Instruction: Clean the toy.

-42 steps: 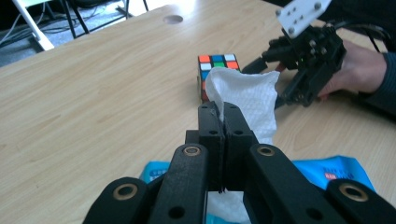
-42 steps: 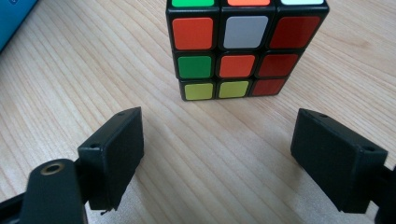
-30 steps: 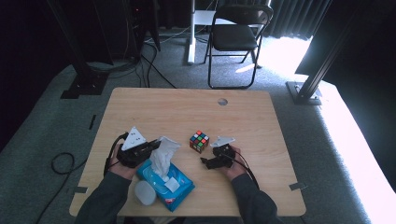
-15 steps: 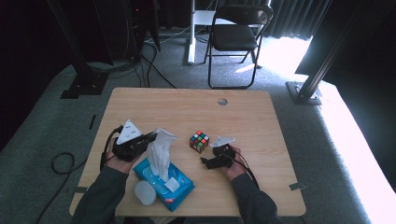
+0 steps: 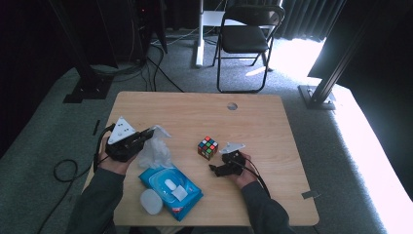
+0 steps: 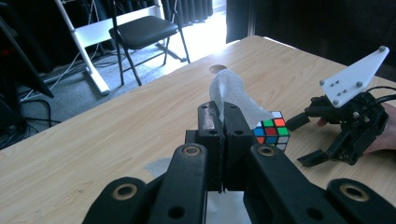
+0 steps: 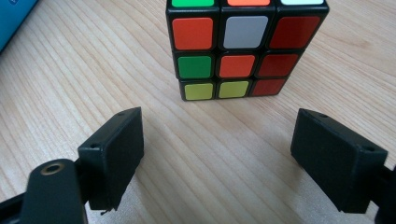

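Note:
My left gripper (image 5: 144, 137) is shut on a white wet wipe (image 5: 155, 150), which hangs free above and to the left of the blue wipes pack (image 5: 171, 186). In the left gripper view the wipe (image 6: 229, 91) sticks up between the closed jaws (image 6: 219, 126). A Rubik's cube (image 5: 208, 147) sits on the wooden table (image 5: 253, 122) near the middle. My right gripper (image 5: 217, 168) rests low on the table just below and right of the cube, jaws spread wide. The right gripper view has the cube (image 7: 243, 46) straight ahead, a short gap beyond my open gripper (image 7: 219, 154).
A round white lid (image 5: 151, 201) lies at the pack's lower left by the table's front edge. A cable hole (image 5: 232, 106) marks the far middle of the table. A folding chair (image 5: 246, 39) and stand legs sit on the carpet behind.
My left gripper has lifted up and to the left, pulling the wipe clear out of the blue pack. The right gripper and the cube have stayed put.

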Available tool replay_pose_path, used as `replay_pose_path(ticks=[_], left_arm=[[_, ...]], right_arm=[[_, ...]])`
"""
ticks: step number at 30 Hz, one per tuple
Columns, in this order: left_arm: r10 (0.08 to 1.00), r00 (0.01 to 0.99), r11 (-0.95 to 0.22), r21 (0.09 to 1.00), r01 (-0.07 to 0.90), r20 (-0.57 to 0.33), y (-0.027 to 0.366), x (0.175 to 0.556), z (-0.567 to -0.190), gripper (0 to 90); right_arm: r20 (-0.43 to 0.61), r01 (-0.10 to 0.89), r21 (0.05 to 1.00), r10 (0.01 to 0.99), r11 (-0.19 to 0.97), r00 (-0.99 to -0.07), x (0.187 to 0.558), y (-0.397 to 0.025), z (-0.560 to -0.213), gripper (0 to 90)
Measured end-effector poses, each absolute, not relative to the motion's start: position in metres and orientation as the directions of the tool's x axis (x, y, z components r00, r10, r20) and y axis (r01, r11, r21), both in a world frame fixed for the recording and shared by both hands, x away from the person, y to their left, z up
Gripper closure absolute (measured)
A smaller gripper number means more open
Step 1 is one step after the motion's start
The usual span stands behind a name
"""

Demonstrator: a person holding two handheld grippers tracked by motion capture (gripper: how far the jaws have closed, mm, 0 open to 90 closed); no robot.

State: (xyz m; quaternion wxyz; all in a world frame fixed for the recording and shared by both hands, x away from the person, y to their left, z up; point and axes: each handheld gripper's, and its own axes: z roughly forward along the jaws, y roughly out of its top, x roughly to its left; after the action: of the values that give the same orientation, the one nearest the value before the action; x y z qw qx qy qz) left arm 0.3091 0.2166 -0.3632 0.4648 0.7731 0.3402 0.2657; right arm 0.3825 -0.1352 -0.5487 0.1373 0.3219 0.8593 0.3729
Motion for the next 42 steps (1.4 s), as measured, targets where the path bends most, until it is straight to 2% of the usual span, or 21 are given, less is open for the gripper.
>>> replay_pose_path(ticks=[9,18,33,37,42], left_arm=[[0.759,0.647,-0.343,0.891,0.299,0.075,0.210,0.304,-0.377,88.6],[0.766,0.643,-0.332,0.854,0.400,-0.003,0.214,0.304,-0.416,88.4],[0.712,0.700,-0.312,0.916,0.252,0.050,0.201,0.279,-0.363,88.4],[0.712,0.701,-0.315,0.913,0.258,0.048,0.200,0.279,-0.365,88.2],[0.725,0.688,-0.321,0.889,0.326,0.010,0.203,0.286,-0.390,88.2]], right_arm=[[0.005,0.451,0.730,0.656,0.514,-0.755,0.382,-0.135,-0.549,17.0],[0.003,0.450,0.729,0.655,0.515,-0.755,0.383,-0.135,-0.549,17.0],[0.003,0.450,0.729,0.655,0.516,-0.756,0.383,-0.135,-0.549,17.0],[0.002,0.450,0.729,0.655,0.516,-0.756,0.383,-0.135,-0.549,17.0],[0.003,0.450,0.729,0.655,0.516,-0.756,0.383,-0.135,-0.549,17.0]])
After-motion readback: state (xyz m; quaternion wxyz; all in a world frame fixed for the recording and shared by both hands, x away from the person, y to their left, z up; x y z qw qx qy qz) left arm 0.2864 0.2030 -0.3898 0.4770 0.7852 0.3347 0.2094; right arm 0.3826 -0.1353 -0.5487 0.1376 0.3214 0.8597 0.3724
